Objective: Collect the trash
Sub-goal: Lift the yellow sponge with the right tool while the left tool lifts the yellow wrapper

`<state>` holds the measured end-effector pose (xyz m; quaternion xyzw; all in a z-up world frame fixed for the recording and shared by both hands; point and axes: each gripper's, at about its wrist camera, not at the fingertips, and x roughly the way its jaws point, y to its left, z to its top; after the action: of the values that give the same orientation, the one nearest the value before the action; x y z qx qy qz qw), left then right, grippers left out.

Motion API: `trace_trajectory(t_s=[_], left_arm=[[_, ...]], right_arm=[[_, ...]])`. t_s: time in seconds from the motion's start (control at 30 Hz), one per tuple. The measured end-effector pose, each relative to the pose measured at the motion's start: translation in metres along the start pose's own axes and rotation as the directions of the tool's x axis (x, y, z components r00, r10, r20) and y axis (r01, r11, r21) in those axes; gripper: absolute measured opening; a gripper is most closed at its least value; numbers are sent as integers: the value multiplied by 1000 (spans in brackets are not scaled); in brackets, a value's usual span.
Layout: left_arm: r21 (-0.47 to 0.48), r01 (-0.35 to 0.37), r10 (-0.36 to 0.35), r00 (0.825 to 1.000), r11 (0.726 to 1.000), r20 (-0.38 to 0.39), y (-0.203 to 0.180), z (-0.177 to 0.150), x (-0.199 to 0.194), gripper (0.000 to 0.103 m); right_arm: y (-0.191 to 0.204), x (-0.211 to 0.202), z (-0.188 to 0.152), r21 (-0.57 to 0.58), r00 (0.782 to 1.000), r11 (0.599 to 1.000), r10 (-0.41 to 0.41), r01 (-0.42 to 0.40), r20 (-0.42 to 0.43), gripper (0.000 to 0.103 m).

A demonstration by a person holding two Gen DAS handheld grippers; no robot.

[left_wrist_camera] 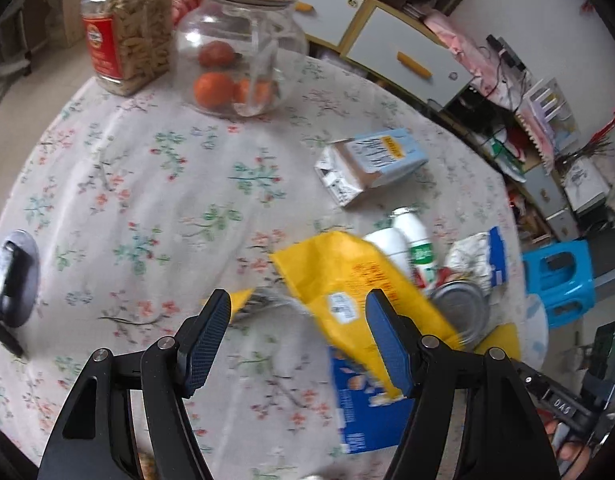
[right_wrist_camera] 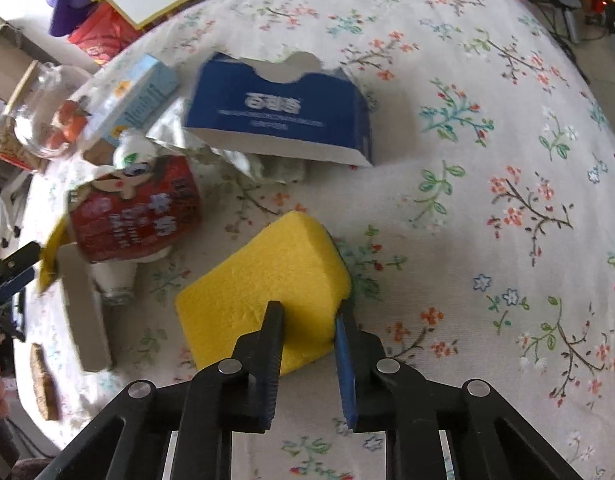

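Observation:
In the right wrist view my right gripper (right_wrist_camera: 309, 312) is shut on a yellow sponge (right_wrist_camera: 263, 284) that rests on the floral tablecloth (right_wrist_camera: 487, 220). Left of the sponge lie a red can (right_wrist_camera: 135, 212), a white bottle (right_wrist_camera: 115, 276) and a dark blue carton (right_wrist_camera: 279, 112). In the left wrist view my left gripper (left_wrist_camera: 297, 300) is open above the tablecloth (left_wrist_camera: 147, 200); a yellow packet (left_wrist_camera: 347, 284) lies by its right finger. Behind the packet are white bottles (left_wrist_camera: 403, 240), the can's metal end (left_wrist_camera: 463, 308), crumpled foil (left_wrist_camera: 475, 256) and a blue-and-brown box (left_wrist_camera: 371, 164).
At the table's far side stand a glass jar of oranges (left_wrist_camera: 239, 44) and a jar of pasta (left_wrist_camera: 127, 36). A round metal thing (left_wrist_camera: 15, 276) lies at the left edge. A blue stool (left_wrist_camera: 559, 280) and cluttered shelves (left_wrist_camera: 527, 100) stand beyond the table.

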<state>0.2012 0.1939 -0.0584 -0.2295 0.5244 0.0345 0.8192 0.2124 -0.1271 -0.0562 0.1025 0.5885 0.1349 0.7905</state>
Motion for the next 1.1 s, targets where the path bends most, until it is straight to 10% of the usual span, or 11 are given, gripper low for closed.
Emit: trace_trajectory(t_s=[0.33,0.67,0.83,1.1], left_arm=[[34,35,-34,999,999,-36,-45,3,6,73],[156,-113,117,993,981,-17,-71,-9,18,72],[186,-109,118,992,976,-37,-70,-16,19,38],[175,-115,123,992,978,-32,-58,-19,16,17]], right_arm=[[-1,-26,6,8,998,999,31,-32,60,21],[-16,-37,6,47,997,998,31,-34,76,22],[-19,-38,5,51,997,998,33,-37,76,22],[-20,-41,4,55,996,997,46,-51,78,22]])
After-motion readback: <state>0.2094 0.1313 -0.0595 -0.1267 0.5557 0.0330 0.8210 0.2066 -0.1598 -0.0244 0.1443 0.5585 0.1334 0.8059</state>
